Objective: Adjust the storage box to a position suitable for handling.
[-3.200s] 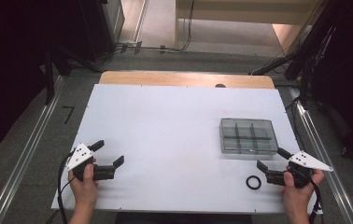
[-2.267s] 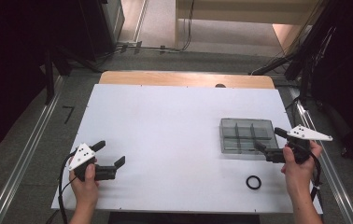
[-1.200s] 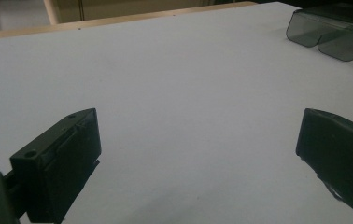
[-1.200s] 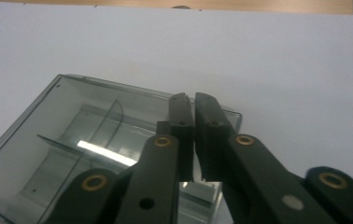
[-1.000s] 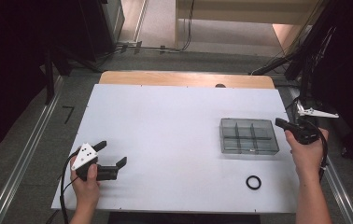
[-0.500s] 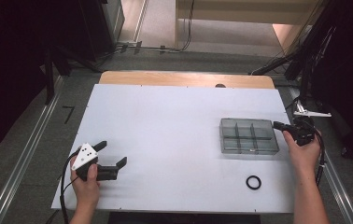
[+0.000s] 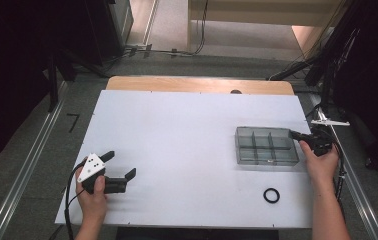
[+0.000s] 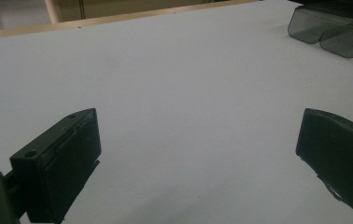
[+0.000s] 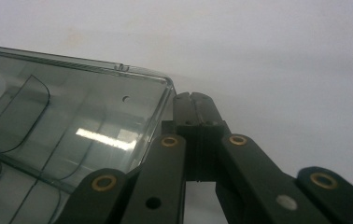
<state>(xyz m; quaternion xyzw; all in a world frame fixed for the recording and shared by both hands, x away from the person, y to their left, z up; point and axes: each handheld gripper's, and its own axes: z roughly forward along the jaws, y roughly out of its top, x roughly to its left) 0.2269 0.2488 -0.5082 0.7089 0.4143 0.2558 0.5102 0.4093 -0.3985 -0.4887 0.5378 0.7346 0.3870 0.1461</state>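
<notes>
While the high view gives the whole white table (image 7: 177,135), the right gripper view resolves the right gripper (image 9: 194,100): jaws pressed together, nothing between them, tips just beside a corner of one clear compartment box (image 9: 67,121), lid shut, compartments seemingly empty. One black ring (image 7: 271,195) lies at 6 o'clock from the box. Left gripper (image 8: 198,154) gapes wide, holding nothing.

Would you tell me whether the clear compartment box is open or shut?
Shut: the box has its clear lid lying flat over the dividers.
</notes>
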